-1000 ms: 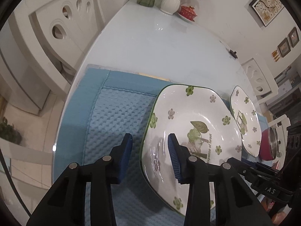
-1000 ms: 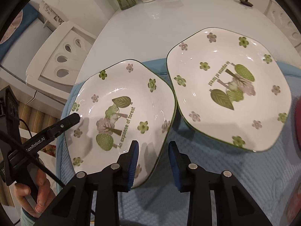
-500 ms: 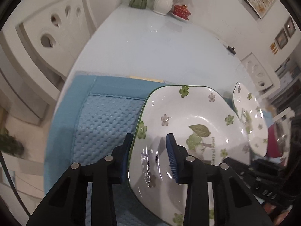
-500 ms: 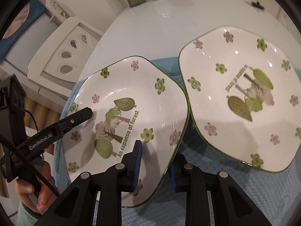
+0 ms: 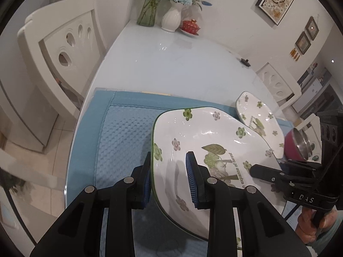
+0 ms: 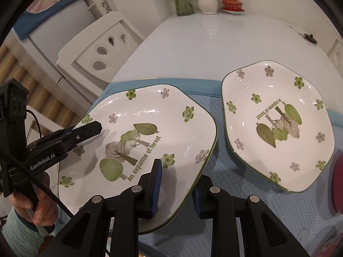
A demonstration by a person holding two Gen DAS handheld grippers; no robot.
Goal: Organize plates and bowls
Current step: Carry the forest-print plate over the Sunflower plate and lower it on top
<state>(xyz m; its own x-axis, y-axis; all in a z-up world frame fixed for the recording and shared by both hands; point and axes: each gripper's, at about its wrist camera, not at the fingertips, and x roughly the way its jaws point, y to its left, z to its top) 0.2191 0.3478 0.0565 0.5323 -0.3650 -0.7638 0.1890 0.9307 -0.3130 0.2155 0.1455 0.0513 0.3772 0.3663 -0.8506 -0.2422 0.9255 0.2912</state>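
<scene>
- The blue mat [image 6: 242,220] serves as the landmark: it covers the near end of the white table [image 5: 171,64], and both plates belong to it.
- The near plate [image 6: 150,128] is raised off the mat's left part, tilted, gripped at 2 opposite rims.
- The second plate [image 6: 278,124] lies flat on the mat, just right of the raised one, apart from it.
- The left gripper [image 5: 169,177] has just been closing; its pads now clamp the raised plate's left rim, 1 pad under, 1 inside the well.
- The right gripper [image 6: 178,190] pinches the rim nearest the mat's middle in the same way.
- Judgement: glazed ceramic is stiff, fairly heavy, slippery and chips easily, so holding at 2 opposite rims suits it; uneven lifting could let it slide out.
- A red pot [image 5: 298,147] sits at the mat's far right.
</scene>
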